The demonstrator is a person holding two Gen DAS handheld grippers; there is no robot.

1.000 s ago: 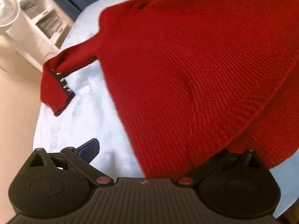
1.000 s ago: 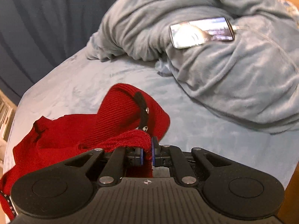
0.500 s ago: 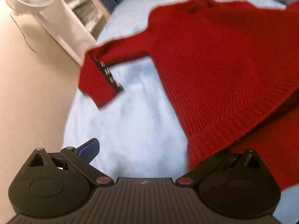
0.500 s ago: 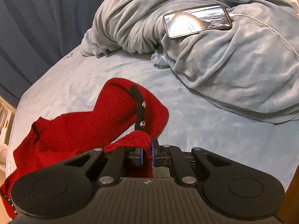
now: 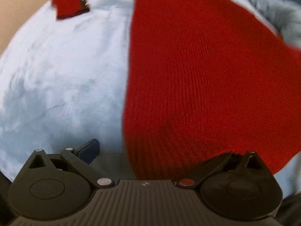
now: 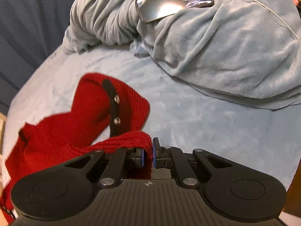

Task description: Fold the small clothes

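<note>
A red knit sweater (image 5: 197, 75) lies spread on the light blue bed cover (image 5: 56, 75). One sleeve with a black studded cuff (image 5: 75, 1) reaches out at the top left. My left gripper (image 5: 156, 150) hovers open over the sweater's side edge. Its left finger (image 5: 88, 150) shows over the bare cover, and red knit hides the right one. In the right wrist view my right gripper (image 6: 147, 154) is shut on a ribbed edge of the sweater (image 6: 56, 143). The other sleeve's cuff with a black snap strip (image 6: 114, 109) stands folded up just beyond it.
A bunched grey-blue blanket (image 6: 225, 47) fills the far right of the bed, with a phone (image 6: 175, 1) and its white cable (image 6: 263, 7) on top. A dark blue curtain (image 6: 28, 18) hangs behind. Beige floor (image 5: 15, 0) shows past the bed's left edge.
The left gripper has rolled and shifted, so the fan and shelf have left its view and the sweater now lies to its right. The right gripper has sunk toward the bed, still holding the knit edge.
</note>
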